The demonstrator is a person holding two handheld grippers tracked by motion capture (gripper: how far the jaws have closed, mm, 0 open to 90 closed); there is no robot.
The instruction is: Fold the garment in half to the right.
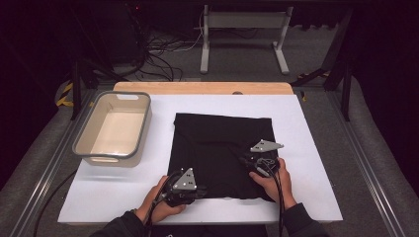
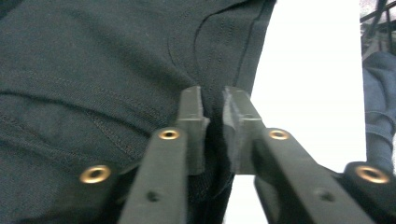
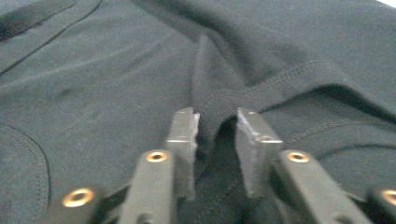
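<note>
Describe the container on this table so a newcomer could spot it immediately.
Start at the white table top. On its far left, left of the black garment that both grippers work on, stands a plastic tub. It is rectangular, cream inside, grey-rimmed, with handle slots at its ends, and empty.

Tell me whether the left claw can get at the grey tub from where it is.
Probably yes: the tub sits on the person's left with bare white table between, but the left claw is gripping the black garment.
</note>
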